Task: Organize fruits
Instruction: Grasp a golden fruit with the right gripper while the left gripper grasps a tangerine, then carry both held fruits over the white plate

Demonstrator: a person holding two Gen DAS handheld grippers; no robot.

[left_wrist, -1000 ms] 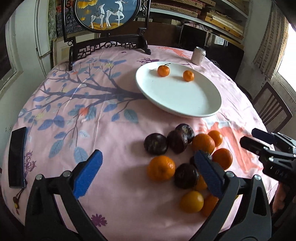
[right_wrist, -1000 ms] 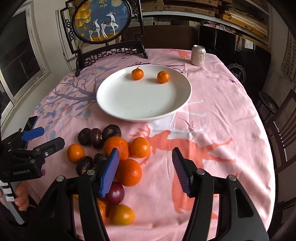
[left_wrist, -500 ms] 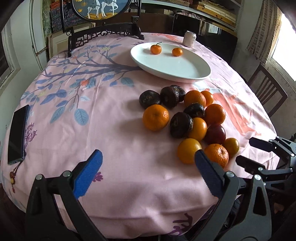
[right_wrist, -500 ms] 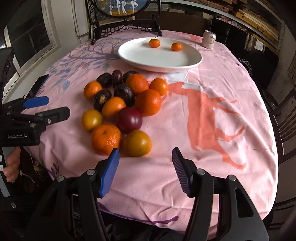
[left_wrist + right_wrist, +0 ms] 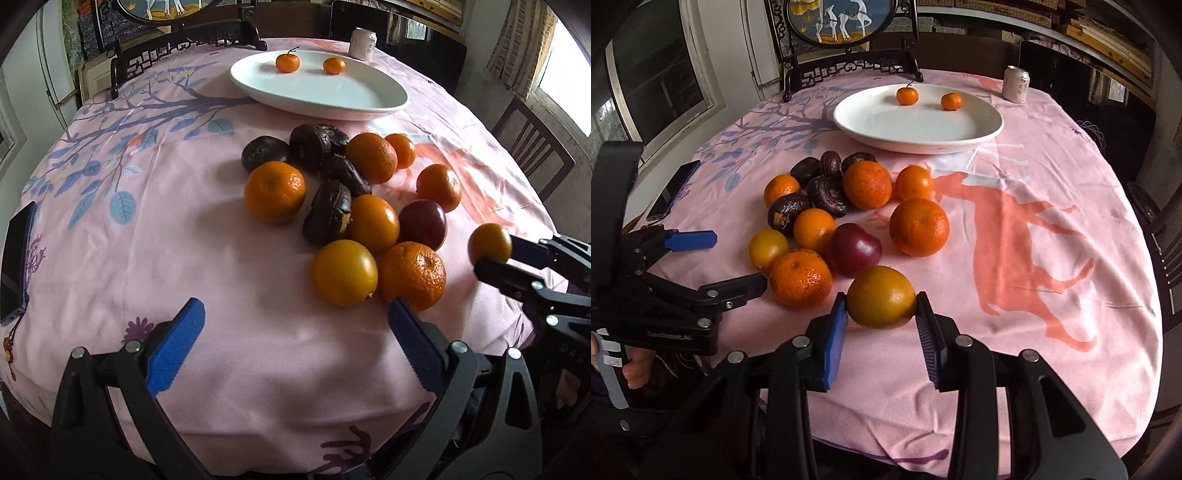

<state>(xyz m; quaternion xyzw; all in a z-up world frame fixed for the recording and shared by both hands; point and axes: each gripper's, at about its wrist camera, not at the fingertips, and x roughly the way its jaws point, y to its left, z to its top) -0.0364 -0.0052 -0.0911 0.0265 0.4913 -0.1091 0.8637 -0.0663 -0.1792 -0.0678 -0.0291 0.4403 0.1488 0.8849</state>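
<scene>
Fruit lay heaped on a pink tablecloth [image 5: 147,240] in the left wrist view: oranges, dark wrinkled fruits and one red plum [image 5: 423,229]. The left gripper [image 5: 295,338] hung low over the near edge of the table, its blue-padded fingers [image 5: 177,343] spread wide with nothing between them. Just ahead of it sat a yellow fruit [image 5: 343,272] touching a bumpy orange [image 5: 413,275]. At the right edge, the right gripper [image 5: 496,254] pinched a small yellow-orange fruit [image 5: 489,243]. Farther back stood a white plate [image 5: 369,99] with two small tangerines [image 5: 287,62] on its far side, and a can [image 5: 363,43] behind it. A phone [image 5: 14,258] lay at the left edge.

From the right wrist view, the right gripper [image 5: 881,308] was closed on the yellow-orange fruit [image 5: 881,297], one pad pressed to each side, at the near end of the heap. The bumpy orange [image 5: 800,277] and the plum [image 5: 855,249] sat just beyond it. The left gripper [image 5: 724,262] showed at the left, gaping open, beside the heap. The plate [image 5: 905,129] with its tangerines [image 5: 907,95] stood well behind the heap, the can [image 5: 1016,83] to its right, the phone [image 5: 674,190] at the left.
</scene>
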